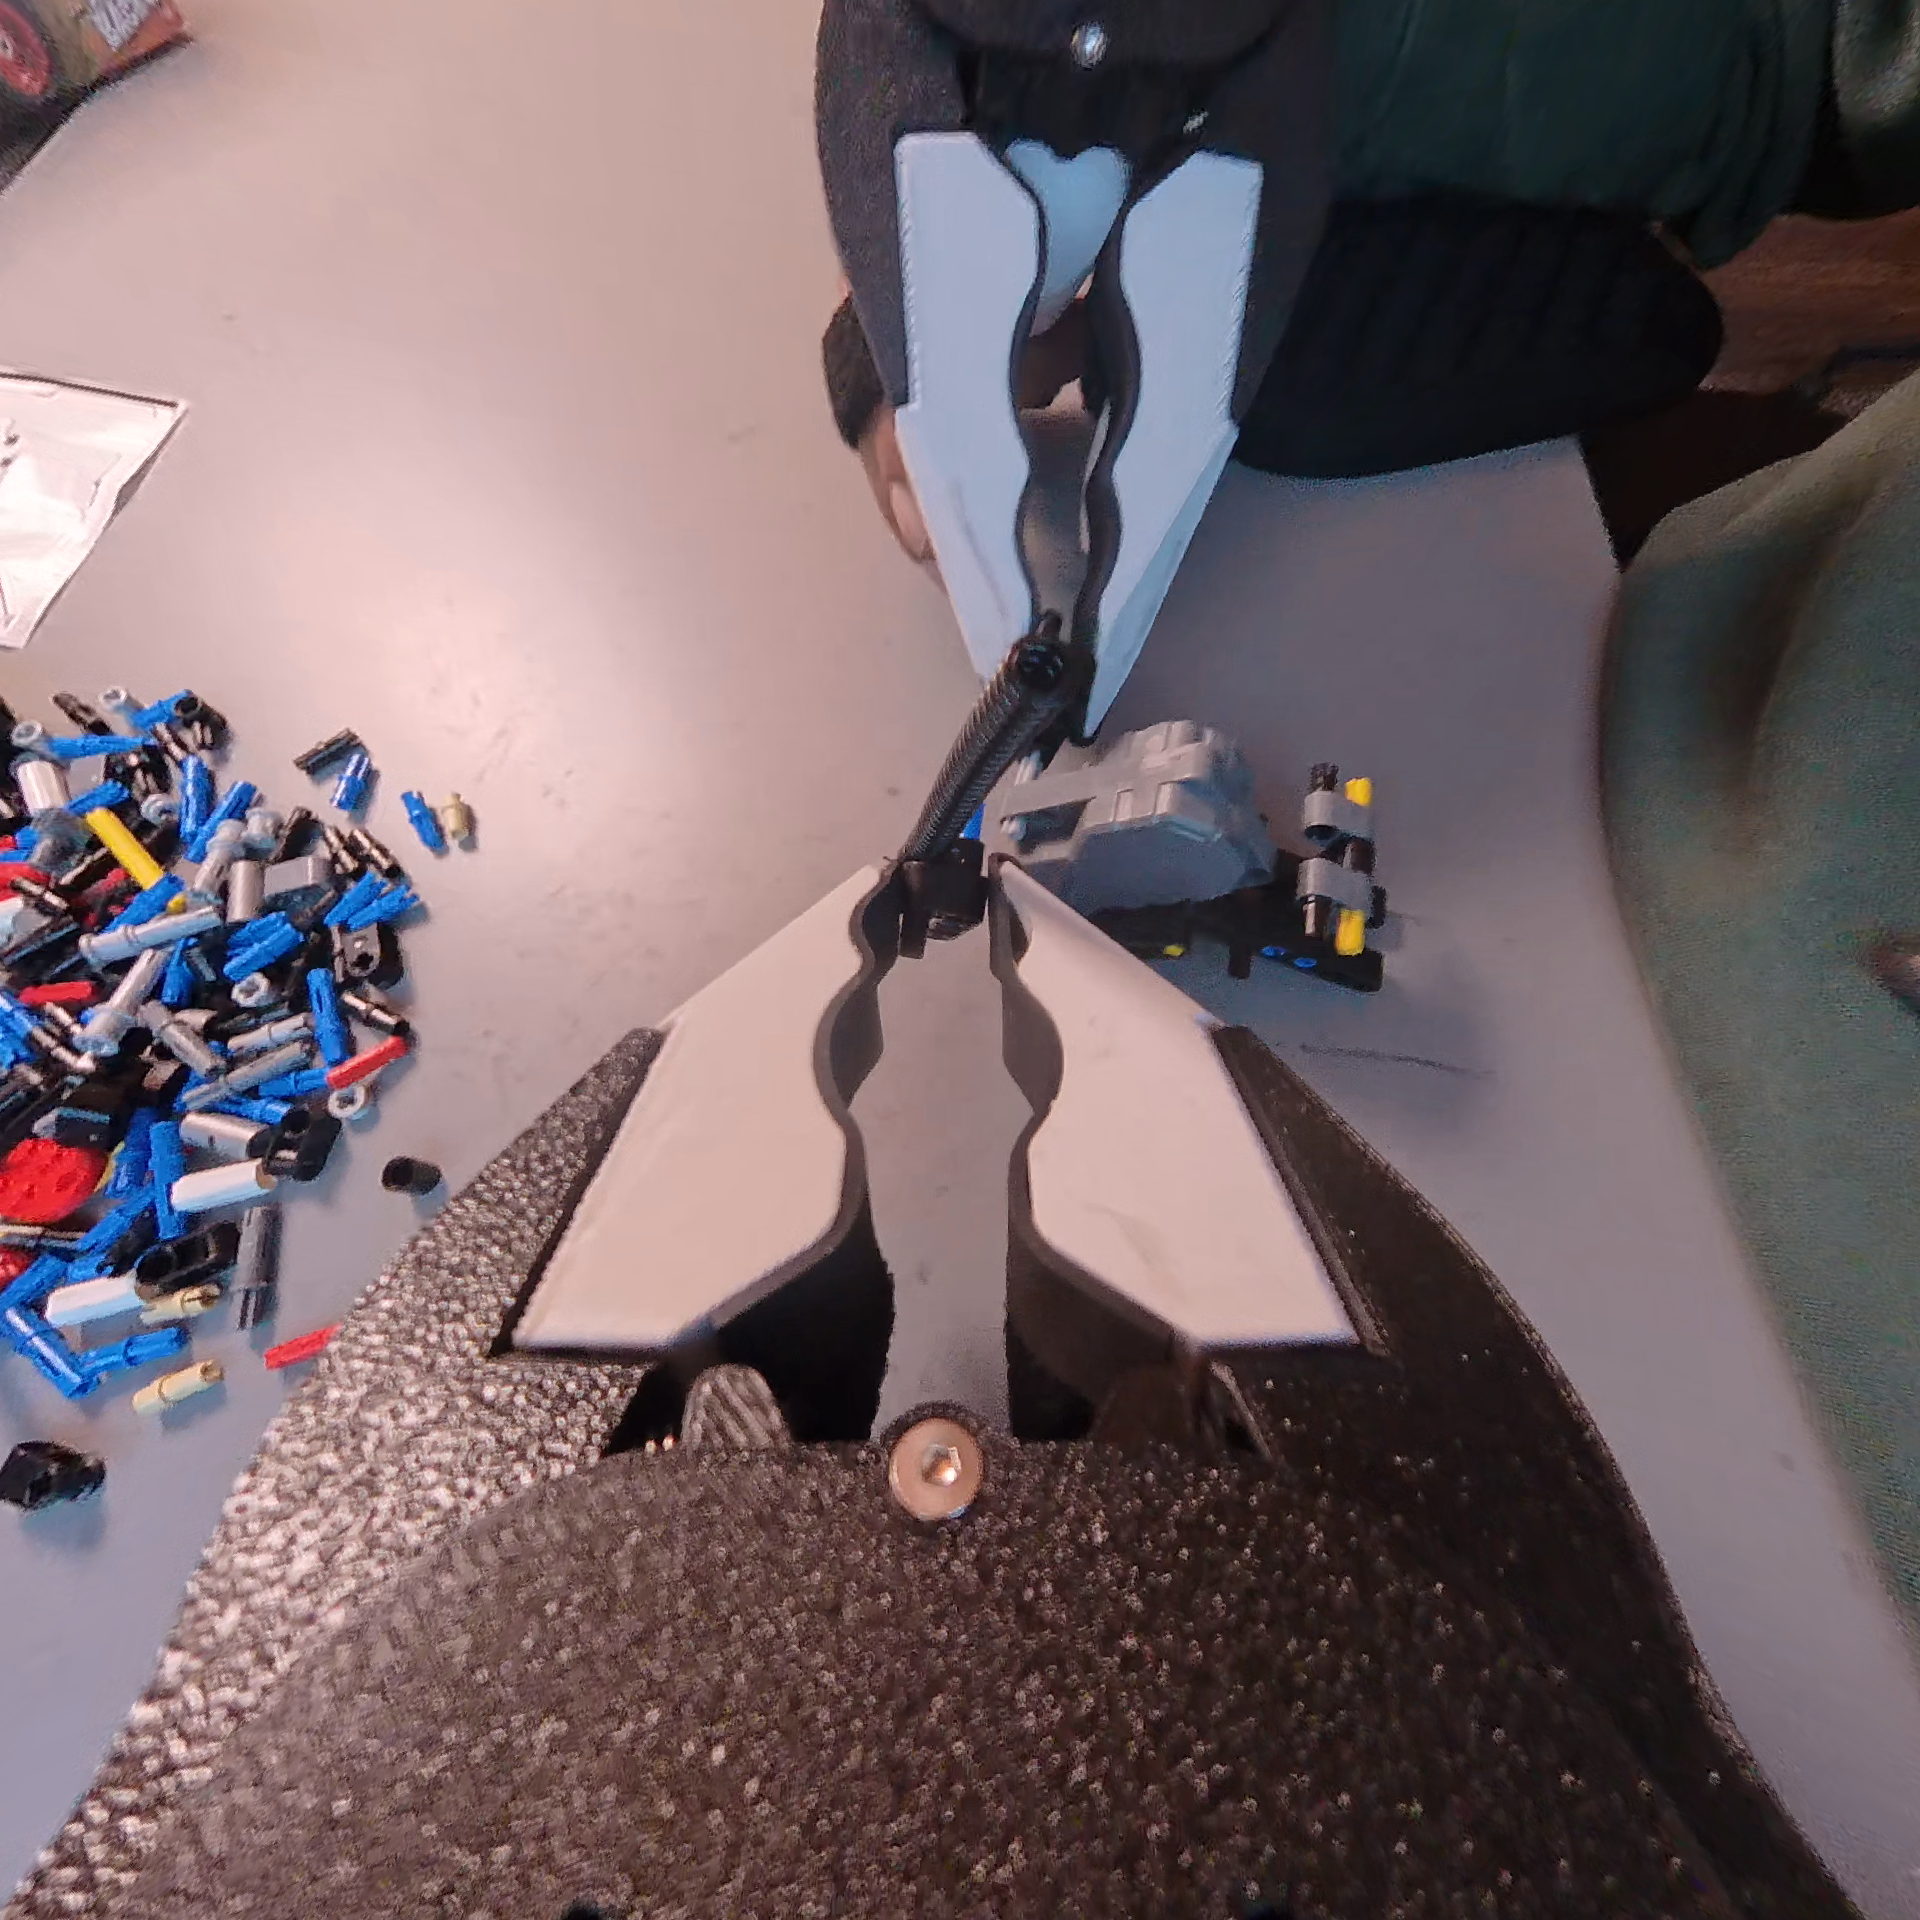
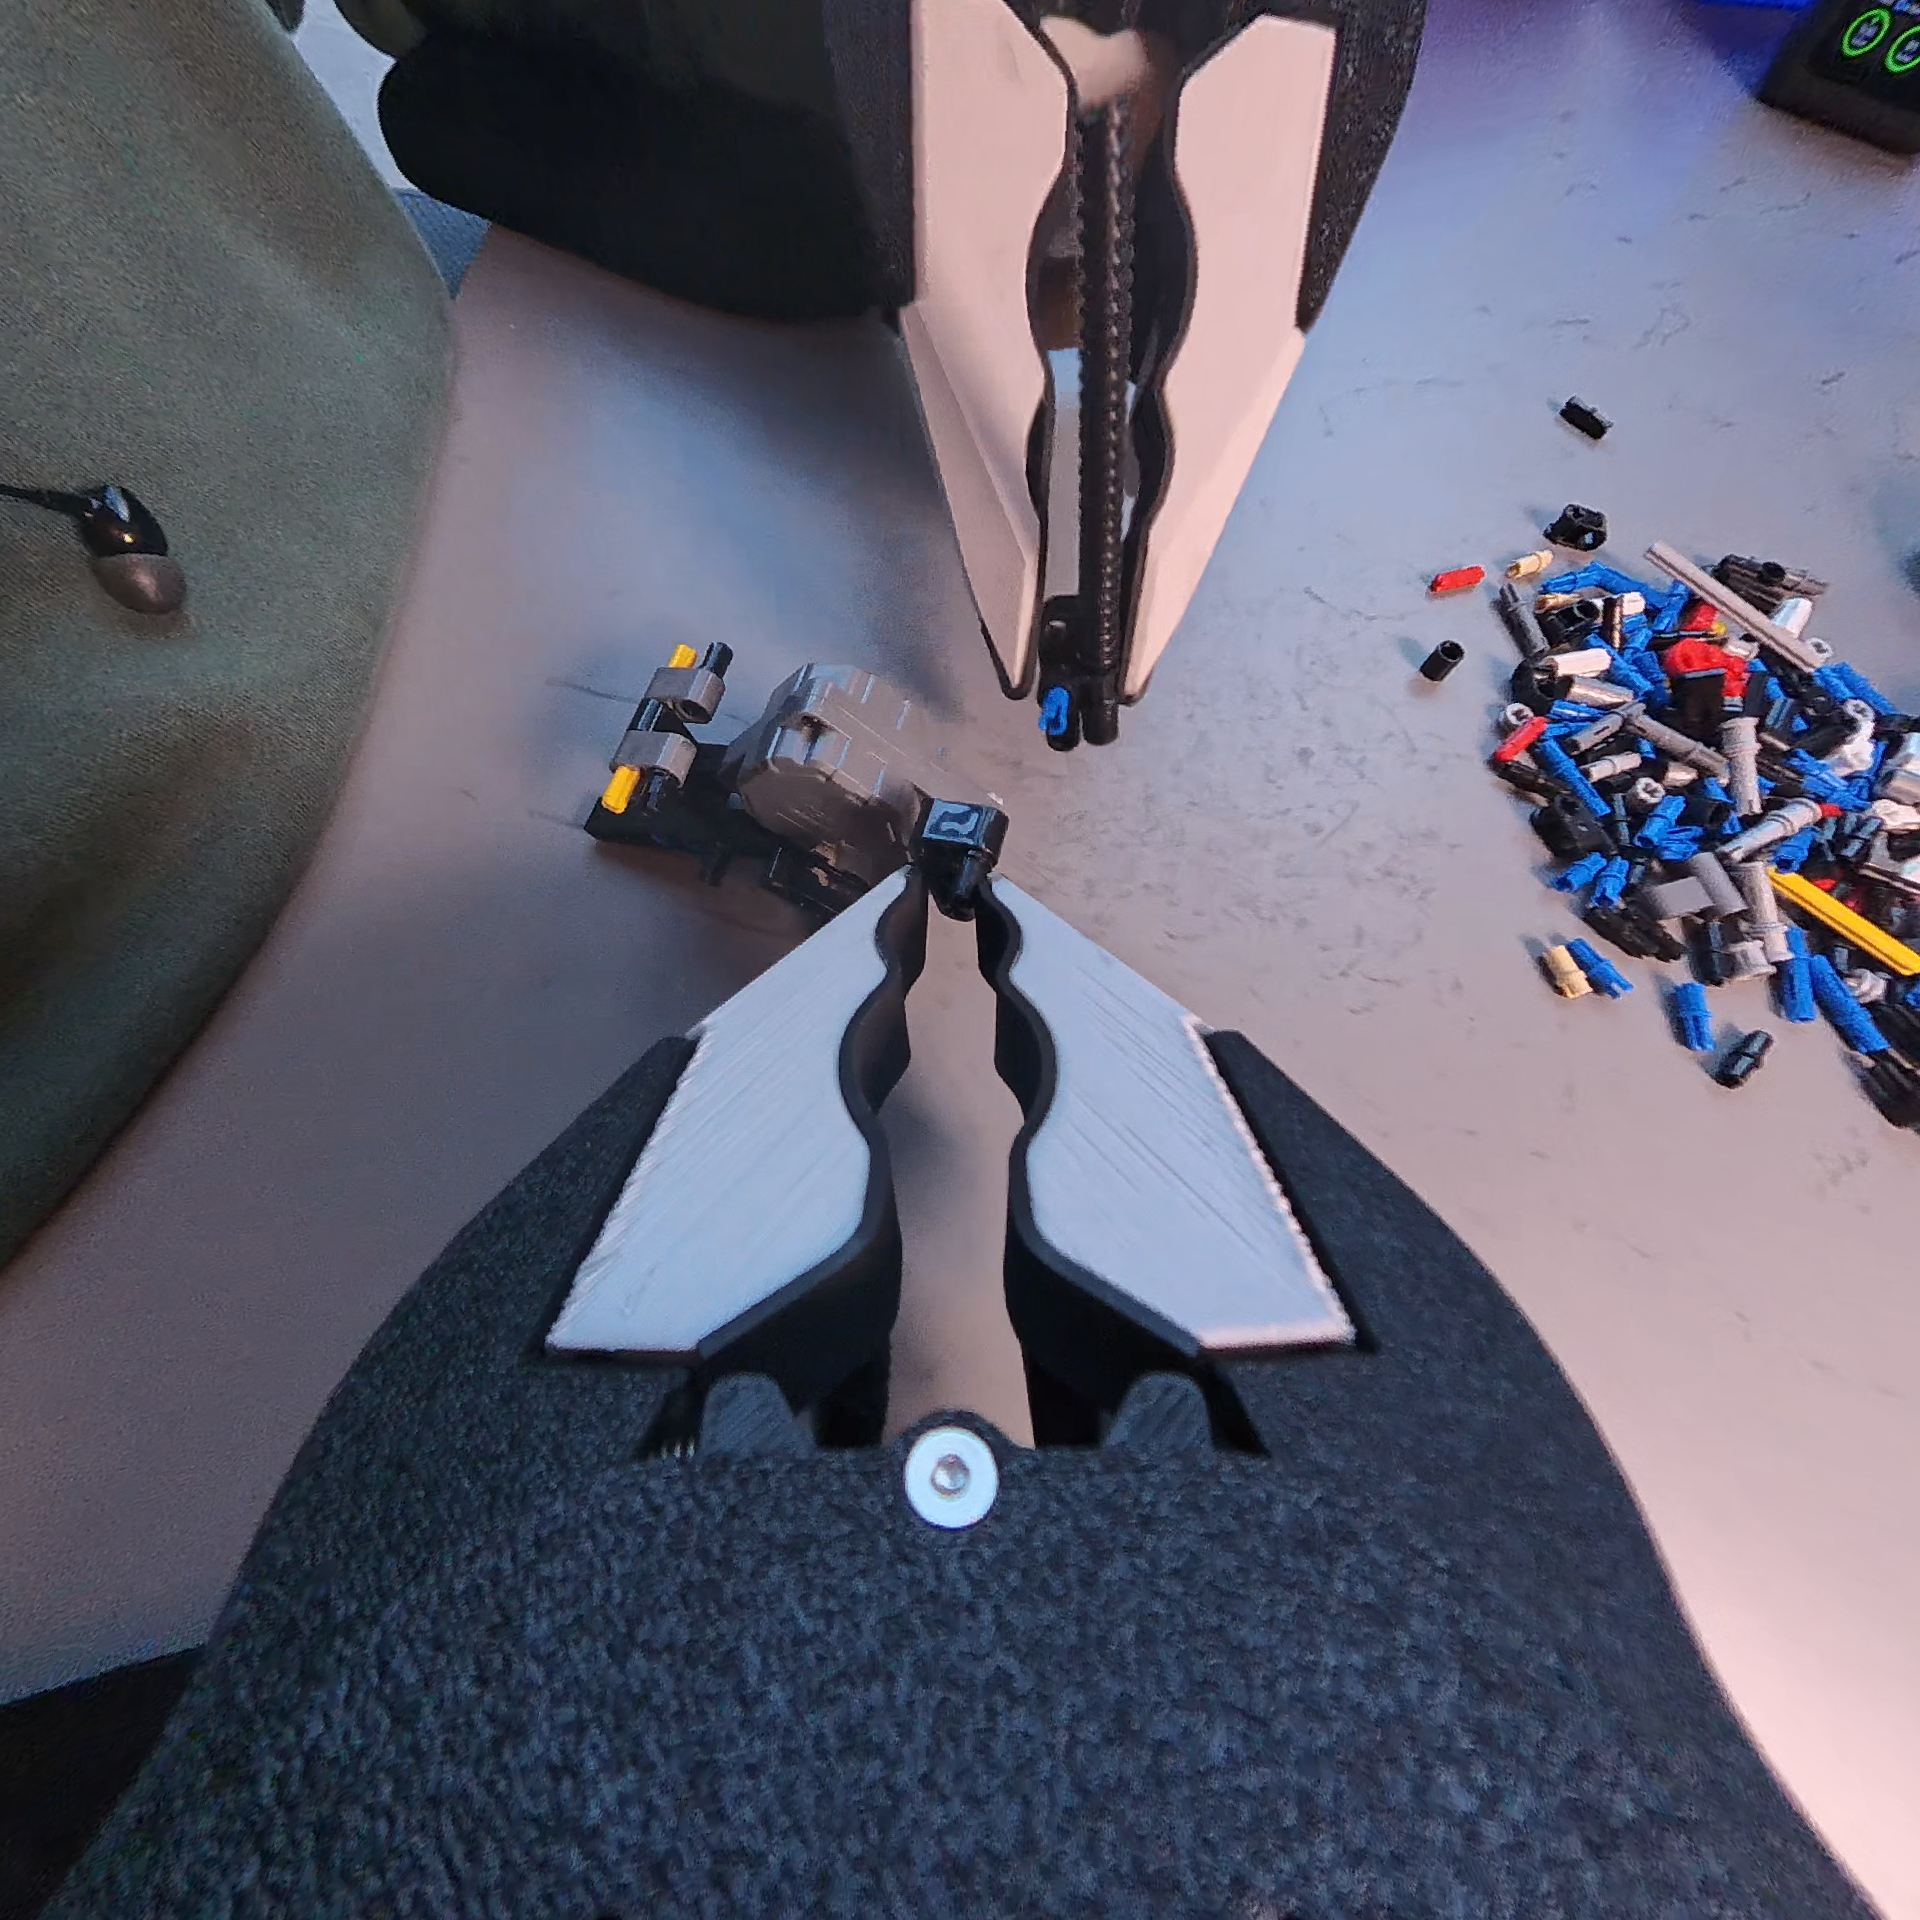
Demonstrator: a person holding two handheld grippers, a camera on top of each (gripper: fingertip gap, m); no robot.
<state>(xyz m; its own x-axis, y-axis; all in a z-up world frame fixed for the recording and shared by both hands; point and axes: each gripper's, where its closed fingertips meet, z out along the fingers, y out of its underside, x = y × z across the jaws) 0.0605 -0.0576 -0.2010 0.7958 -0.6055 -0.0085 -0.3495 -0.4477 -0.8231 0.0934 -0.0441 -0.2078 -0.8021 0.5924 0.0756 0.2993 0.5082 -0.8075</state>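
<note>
We see a long black ribbed plastic rod [image 1: 977,769] above the grey tabletop [image 1: 571,416]. The left hand-held gripper [image 1: 940,894] is squeezed narrow on its end, likely so the rest stays free. The right hand-held gripper [image 2: 951,883] pinches a small black plastic connector [image 2: 961,831] near the rod; we cannot tell if they touch. A grey-and-black brick model [image 1: 1143,831] sits at 3 o'clock from the left gripper's tips, and a pile of blue, black and red pins [image 1: 156,987] at 9.

surface: grey scuffed tabletop [image 2: 1351,852] | edge: olive-green fabric [image 2: 156,520] | light: soft glare
</note>
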